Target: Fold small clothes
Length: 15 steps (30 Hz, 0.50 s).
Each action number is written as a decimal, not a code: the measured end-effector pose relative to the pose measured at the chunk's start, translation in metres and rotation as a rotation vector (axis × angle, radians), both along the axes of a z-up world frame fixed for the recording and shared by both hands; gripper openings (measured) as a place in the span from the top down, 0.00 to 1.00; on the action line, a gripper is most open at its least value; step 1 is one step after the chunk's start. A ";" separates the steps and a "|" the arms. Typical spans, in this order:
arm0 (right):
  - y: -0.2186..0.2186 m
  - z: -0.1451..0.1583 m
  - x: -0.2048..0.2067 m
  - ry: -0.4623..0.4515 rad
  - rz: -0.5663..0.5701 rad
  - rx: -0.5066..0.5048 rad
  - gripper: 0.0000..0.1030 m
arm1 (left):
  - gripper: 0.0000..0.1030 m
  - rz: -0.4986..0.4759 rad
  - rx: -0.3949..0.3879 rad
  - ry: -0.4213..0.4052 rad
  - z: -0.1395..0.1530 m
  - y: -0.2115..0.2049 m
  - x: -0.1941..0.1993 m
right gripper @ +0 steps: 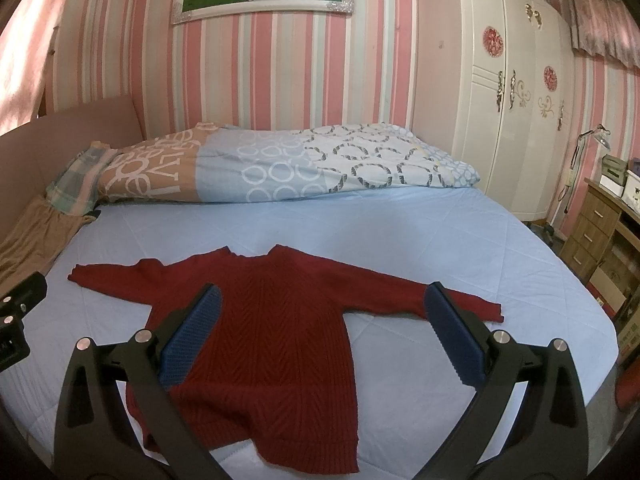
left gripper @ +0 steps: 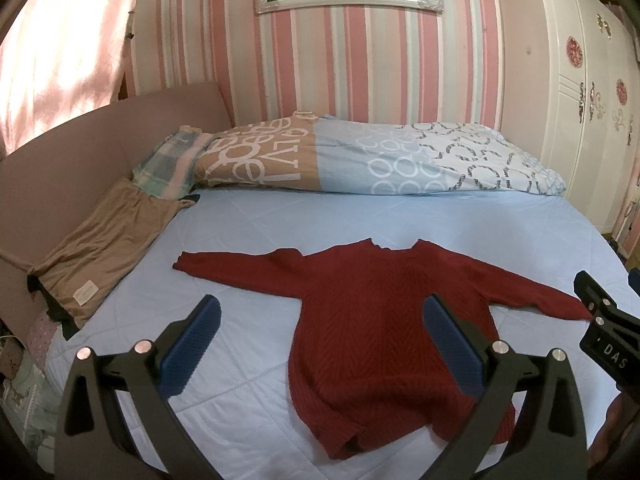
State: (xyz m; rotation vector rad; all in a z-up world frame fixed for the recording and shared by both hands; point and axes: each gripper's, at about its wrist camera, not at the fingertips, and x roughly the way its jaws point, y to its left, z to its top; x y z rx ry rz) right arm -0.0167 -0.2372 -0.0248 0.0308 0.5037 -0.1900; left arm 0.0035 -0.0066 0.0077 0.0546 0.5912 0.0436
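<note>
A small dark red knitted sweater (left gripper: 360, 320) lies flat on the light blue bed sheet (left gripper: 320, 220), sleeves spread to both sides, neck away from me, hem near me. It also shows in the right wrist view (right gripper: 272, 320). My left gripper (left gripper: 322, 312) is open and empty above the sweater's left side. My right gripper (right gripper: 322, 312) is open and empty above the sweater's right half; it shows in the left wrist view (left gripper: 604, 320) by the right sleeve's cuff. The left gripper shows at the right wrist view's left edge (right gripper: 16, 312).
A folded patterned duvet (left gripper: 360, 156) lies across the back of the bed. A tan garment (left gripper: 96, 256) and a plaid one (left gripper: 168, 164) lie at the left by the pink headboard (left gripper: 60, 176). A white wardrobe (right gripper: 512, 100) and wooden drawers (right gripper: 600, 232) stand right.
</note>
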 end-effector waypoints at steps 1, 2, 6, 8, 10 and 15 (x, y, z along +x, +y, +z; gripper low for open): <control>0.000 0.000 0.000 0.000 0.000 -0.002 0.03 | 0.02 0.001 0.000 -0.001 0.000 0.000 0.000; 0.000 0.000 0.000 0.001 0.000 -0.003 0.03 | 0.02 0.001 -0.001 -0.001 0.000 0.000 0.000; 0.000 0.000 0.000 0.000 0.001 -0.002 0.03 | 0.02 -0.001 0.000 -0.002 -0.001 0.001 -0.001; 0.002 0.001 0.000 -0.001 0.001 -0.004 0.03 | 0.02 -0.002 -0.003 -0.002 -0.001 0.002 -0.001; 0.004 0.003 0.000 -0.003 0.003 -0.006 0.03 | 0.02 -0.001 -0.002 -0.005 -0.001 0.002 -0.001; 0.004 0.004 -0.001 -0.003 0.004 -0.004 0.03 | 0.02 0.000 0.000 -0.006 -0.003 0.002 -0.001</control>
